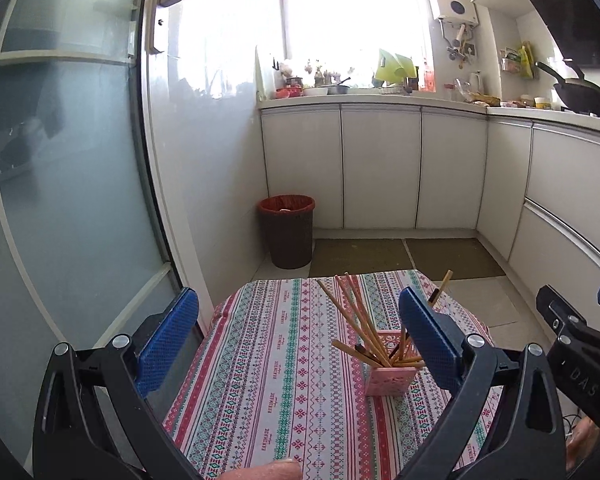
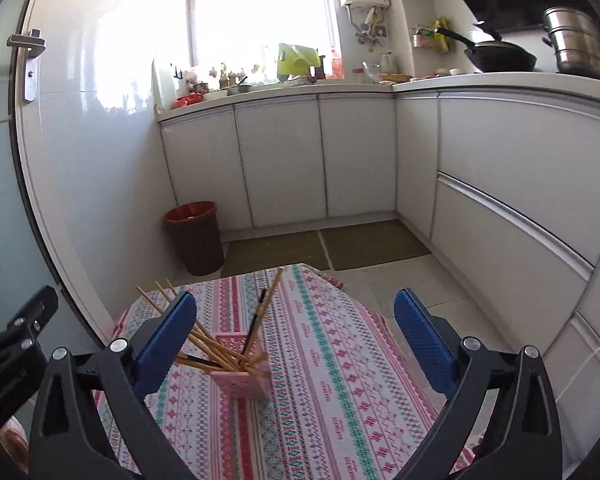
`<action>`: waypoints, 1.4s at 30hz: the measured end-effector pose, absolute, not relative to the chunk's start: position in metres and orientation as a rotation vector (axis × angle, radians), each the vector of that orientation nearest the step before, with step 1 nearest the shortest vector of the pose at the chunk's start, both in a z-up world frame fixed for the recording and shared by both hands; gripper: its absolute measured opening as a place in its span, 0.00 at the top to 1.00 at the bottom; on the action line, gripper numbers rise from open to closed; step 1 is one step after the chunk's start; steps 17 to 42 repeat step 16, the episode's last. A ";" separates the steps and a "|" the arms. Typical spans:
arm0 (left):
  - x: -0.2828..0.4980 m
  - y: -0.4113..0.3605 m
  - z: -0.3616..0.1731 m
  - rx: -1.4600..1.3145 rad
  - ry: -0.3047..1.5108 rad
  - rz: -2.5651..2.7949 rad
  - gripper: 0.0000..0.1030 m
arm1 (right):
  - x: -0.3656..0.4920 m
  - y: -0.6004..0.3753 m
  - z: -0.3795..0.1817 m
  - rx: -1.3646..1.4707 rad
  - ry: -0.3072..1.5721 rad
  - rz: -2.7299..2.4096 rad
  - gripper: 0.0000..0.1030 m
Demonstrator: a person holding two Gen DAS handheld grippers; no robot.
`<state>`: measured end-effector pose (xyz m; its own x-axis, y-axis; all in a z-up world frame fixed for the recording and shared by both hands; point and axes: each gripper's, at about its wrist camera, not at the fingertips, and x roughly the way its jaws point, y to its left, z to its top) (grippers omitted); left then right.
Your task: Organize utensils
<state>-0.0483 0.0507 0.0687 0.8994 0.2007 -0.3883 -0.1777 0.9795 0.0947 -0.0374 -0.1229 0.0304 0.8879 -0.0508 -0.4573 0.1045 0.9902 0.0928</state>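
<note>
splayed chopsticks crowding holder mouth

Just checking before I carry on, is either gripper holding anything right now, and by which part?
Nothing is held. The left gripper and right gripper are both open and empty; the chopsticks stand in the pink holder.

Wooden chopsticks stood in a pink perforated plastic holder on matt patterned cloth; cabinet doors looked glossy
</note>
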 end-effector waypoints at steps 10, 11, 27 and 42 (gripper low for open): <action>-0.069 0.011 0.064 0.096 0.374 0.203 0.07 | -0.058 -0.155 0.028 0.110 0.554 -0.182 0.06; -0.069 0.009 0.063 0.092 0.374 0.198 0.07 | -0.060 -0.159 0.028 0.115 0.554 -0.185 0.06; -0.069 0.000 0.066 0.088 0.375 0.178 0.07 | -0.064 -0.171 0.029 0.126 0.542 -0.219 0.06; -0.069 0.000 0.066 0.088 0.375 0.178 0.07 | -0.064 -0.171 0.029 0.126 0.542 -0.219 0.06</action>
